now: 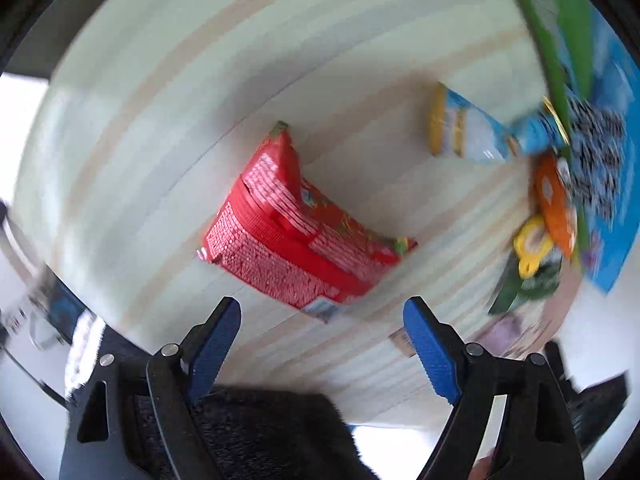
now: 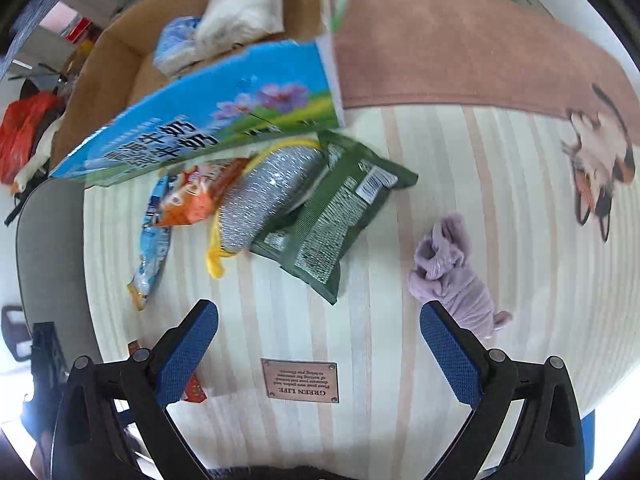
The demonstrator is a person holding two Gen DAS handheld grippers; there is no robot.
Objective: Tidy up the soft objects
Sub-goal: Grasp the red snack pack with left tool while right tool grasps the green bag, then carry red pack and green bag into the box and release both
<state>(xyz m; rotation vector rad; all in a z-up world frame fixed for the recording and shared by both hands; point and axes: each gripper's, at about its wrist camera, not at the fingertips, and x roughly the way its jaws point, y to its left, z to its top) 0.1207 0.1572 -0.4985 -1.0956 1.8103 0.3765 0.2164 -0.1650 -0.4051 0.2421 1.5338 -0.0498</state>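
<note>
Left wrist view: a red snack packet [image 1: 298, 232] lies flat on the striped mat [image 1: 200, 100] covering the worktop, just ahead of the left hand-held gripper [image 1: 322, 312], whose blue pads stand wide apart with nothing between them and clear of the packet. Beyond it to the right lies a blue and white pouch [image 1: 476, 130], apart from the red packet; the items past that are blurred.

Right wrist view: the right hand-held gripper [image 2: 319, 318] points down at the mat, jaws wide, empty. A crumpled lilac cloth [image 2: 452, 264] lies just beside its right finger [image 2: 448, 356]; whether they touch cannot be told. Further out, a green foil packet [image 2: 332, 212] overlaps a silver pouch with yellow trim [image 2: 260, 200], next to an orange packet [image 2: 192, 196] and a blue and white packet [image 2: 154, 240]. A blue printed cardboard box [image 2: 224, 108] stands behind them, holding a white bag [image 2: 244, 12]. A sewn label [image 2: 300, 380] sits between the fingers.
</note>
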